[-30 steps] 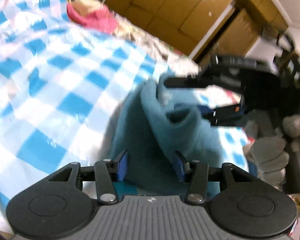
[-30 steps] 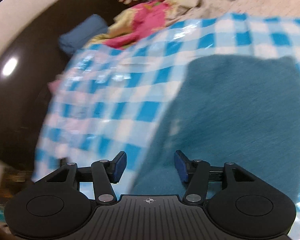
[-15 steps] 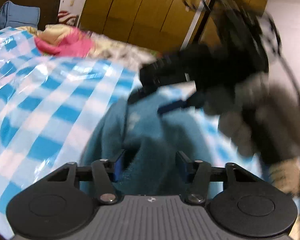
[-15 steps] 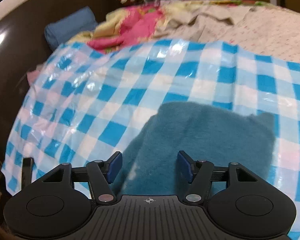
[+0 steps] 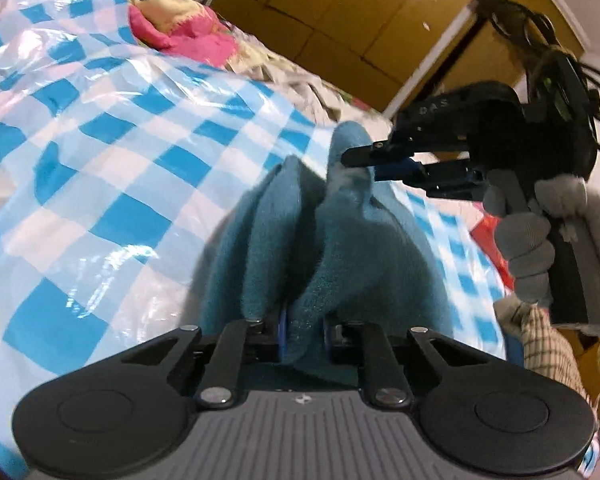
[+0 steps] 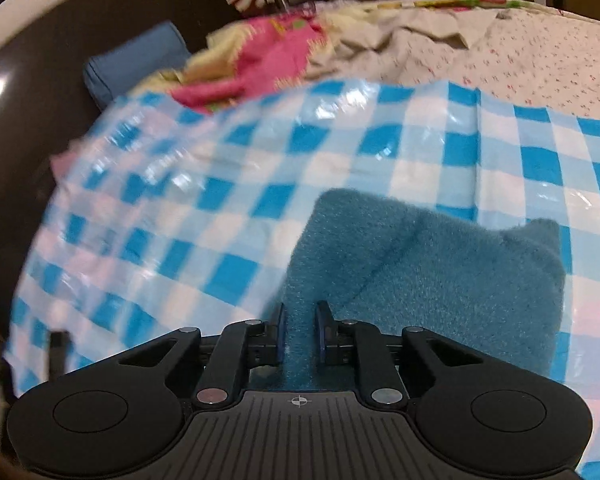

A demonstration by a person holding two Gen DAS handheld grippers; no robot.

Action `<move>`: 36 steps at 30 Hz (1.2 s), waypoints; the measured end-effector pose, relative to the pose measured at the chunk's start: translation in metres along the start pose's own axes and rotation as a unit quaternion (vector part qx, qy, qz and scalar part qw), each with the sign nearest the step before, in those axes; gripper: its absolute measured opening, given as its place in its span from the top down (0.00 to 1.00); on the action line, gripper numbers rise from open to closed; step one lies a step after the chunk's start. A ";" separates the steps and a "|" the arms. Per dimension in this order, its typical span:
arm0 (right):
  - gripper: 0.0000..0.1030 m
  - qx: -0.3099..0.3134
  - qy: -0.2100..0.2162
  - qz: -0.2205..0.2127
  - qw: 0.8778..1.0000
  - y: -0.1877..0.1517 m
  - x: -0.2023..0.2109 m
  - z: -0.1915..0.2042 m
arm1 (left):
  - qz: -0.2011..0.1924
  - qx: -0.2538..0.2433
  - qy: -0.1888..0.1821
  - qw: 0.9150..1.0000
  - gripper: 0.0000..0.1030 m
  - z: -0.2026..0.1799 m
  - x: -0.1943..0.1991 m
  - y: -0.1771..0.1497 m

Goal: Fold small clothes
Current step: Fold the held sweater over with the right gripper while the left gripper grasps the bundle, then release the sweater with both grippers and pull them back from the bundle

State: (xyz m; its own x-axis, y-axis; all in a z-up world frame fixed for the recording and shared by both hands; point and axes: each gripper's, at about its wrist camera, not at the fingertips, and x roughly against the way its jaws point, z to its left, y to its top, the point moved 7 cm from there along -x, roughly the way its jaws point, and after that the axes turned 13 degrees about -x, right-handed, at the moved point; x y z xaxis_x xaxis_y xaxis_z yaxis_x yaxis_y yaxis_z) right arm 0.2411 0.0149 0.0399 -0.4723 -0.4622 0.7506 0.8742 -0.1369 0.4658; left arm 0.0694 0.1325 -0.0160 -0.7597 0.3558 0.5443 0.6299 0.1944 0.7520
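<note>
A teal fleece garment (image 5: 340,248) lies bunched on a blue-and-white checked plastic sheet (image 5: 120,152). My left gripper (image 5: 303,338) is shut on its near edge, with cloth pinched between the blue pads. In the left wrist view my right gripper (image 5: 364,164), held by a grey-gloved hand, pinches the far raised corner of the garment. In the right wrist view my right gripper (image 6: 300,334) is shut on the teal garment (image 6: 440,280), which spreads out ahead and to the right on the checked sheet (image 6: 220,220).
A pink and yellow crumpled cloth (image 6: 268,64) and beige bedding (image 6: 520,48) lie beyond the sheet. A blue pillow (image 6: 136,64) rests against a dark headboard (image 6: 40,80). Wooden wardrobe doors (image 5: 360,12) stand behind the bed.
Both grippers have closed from open onto the teal garment. The cloth is now lifted and bunched between them, where before it lay flatter.
</note>
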 end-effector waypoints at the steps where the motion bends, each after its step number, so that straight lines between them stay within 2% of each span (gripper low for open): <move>1: 0.85 -0.002 0.008 0.000 1.000 0.000 0.000 0.004 | -0.003 0.005 0.005 1.000 0.73 0.002 0.005 -0.001; 4: 0.85 -0.003 0.013 0.013 1.000 -0.006 -0.020 0.010 | 0.017 0.025 0.018 0.999 0.73 0.018 -0.008 -0.014; 8: 0.86 -0.022 -0.003 0.036 0.999 -0.019 -0.069 0.000 | 0.027 0.063 0.011 0.998 0.72 0.038 -0.014 -0.025; 11: 0.84 -0.032 0.007 0.027 0.999 -0.023 -0.078 0.003 | 0.029 0.064 0.016 0.997 0.71 0.042 -0.014 -0.025; 14: 0.81 0.004 0.007 0.022 1.000 -0.029 -0.080 0.009 | 0.035 0.050 0.027 0.998 0.71 0.039 -0.015 -0.024; 19: 0.79 0.035 0.006 0.012 0.999 -0.029 -0.067 0.014 | 0.041 0.021 0.050 0.998 0.70 0.028 -0.010 -0.020; 25: 0.79 0.061 0.038 -0.005 0.997 -0.028 -0.035 0.020 | 0.047 -0.033 0.086 0.995 0.70 0.011 0.005 -0.011; 31: 0.79 0.049 0.065 -0.014 0.997 -0.025 -0.010 0.018 | 0.017 -0.056 0.107 0.992 0.70 -0.002 0.024 0.010; 36: 0.77 0.053 0.045 -0.036 0.997 -0.033 0.024 -0.008 | -0.005 -0.089 0.098 0.991 0.70 -0.023 0.015 0.033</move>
State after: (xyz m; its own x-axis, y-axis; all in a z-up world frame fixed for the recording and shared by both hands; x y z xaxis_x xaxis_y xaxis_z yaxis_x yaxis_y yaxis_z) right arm 0.2021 0.0015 0.0384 -0.5174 -0.5325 0.6699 0.8193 -0.0821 0.5675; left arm 0.0749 0.1234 0.0255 -0.7930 0.1671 0.5858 0.5975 0.0257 0.8015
